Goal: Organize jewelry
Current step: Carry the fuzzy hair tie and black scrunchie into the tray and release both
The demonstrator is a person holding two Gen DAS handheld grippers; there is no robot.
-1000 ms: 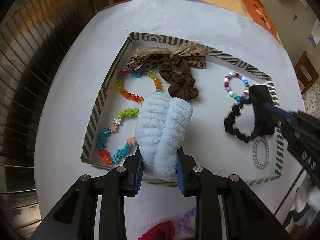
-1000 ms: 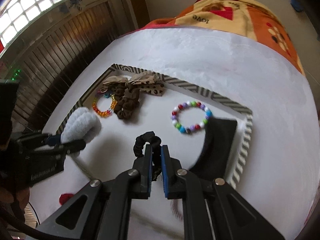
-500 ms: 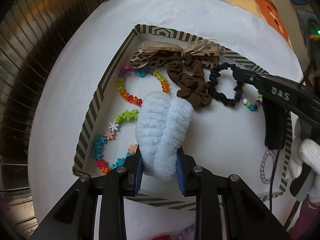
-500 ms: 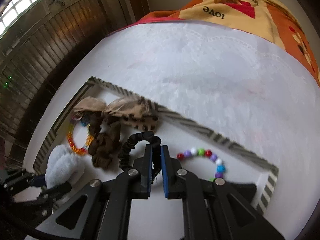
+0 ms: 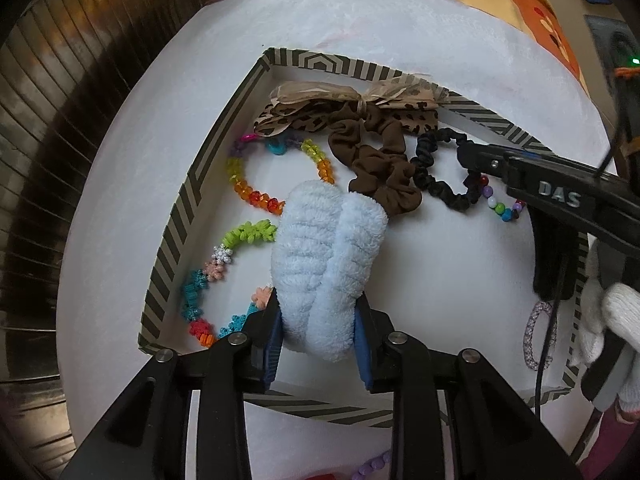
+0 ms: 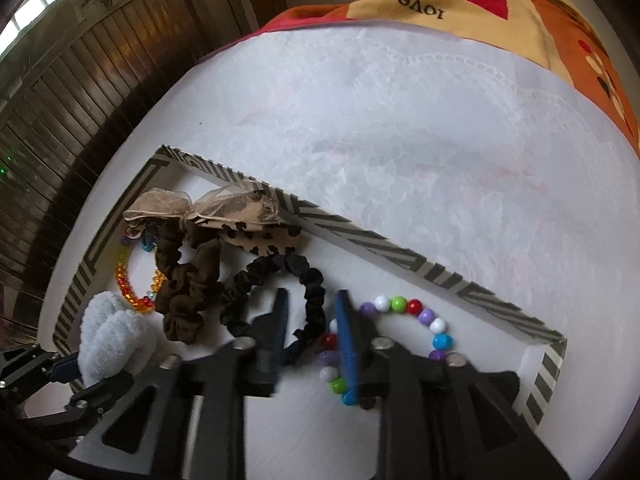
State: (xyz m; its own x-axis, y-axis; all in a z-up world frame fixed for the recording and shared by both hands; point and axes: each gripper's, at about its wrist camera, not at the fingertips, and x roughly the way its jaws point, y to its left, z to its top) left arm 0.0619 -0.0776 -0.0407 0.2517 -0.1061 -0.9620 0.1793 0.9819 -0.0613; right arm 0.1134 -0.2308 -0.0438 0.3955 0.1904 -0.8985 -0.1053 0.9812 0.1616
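On the left, my left gripper (image 5: 318, 326) has its fingers closed on the pale blue fluffy scrunchie (image 5: 326, 256), pinched at its near end so most of it stands out over the striped tray (image 5: 188, 184). I judge this one is waiting its turn; I would keep it steady above the tray floor, clear of the flower-bead bracelet (image 5: 212, 268) just to its left and the orange and yellow crystal bracelet (image 5: 256, 184) beyond.

In the middle, the brown scrunchie (image 6: 184, 280) lies against the leopard-print bow (image 6: 236, 216) at the far wall. Just right of it sits the black scrunchie (image 6: 272, 280), resting on the tray floor.

My right gripper (image 6: 310, 328) has its fingers spread wide, one on each side of the near loop of the black scrunchie, gripping nothing. The step in hand looks like the release. To do it well, I would draw straight back toward myself without closing, so that neither finger snags the elastic and drags it. The right finger (image 6: 346, 344) lies over the multicoloured round-bead bracelet (image 6: 424, 320), so I would lift a little first to avoid sweeping those beads along.

At the tray's near right corner a thin purple hair tie (image 5: 538, 338) lies beside a dark object that I cannot identify.
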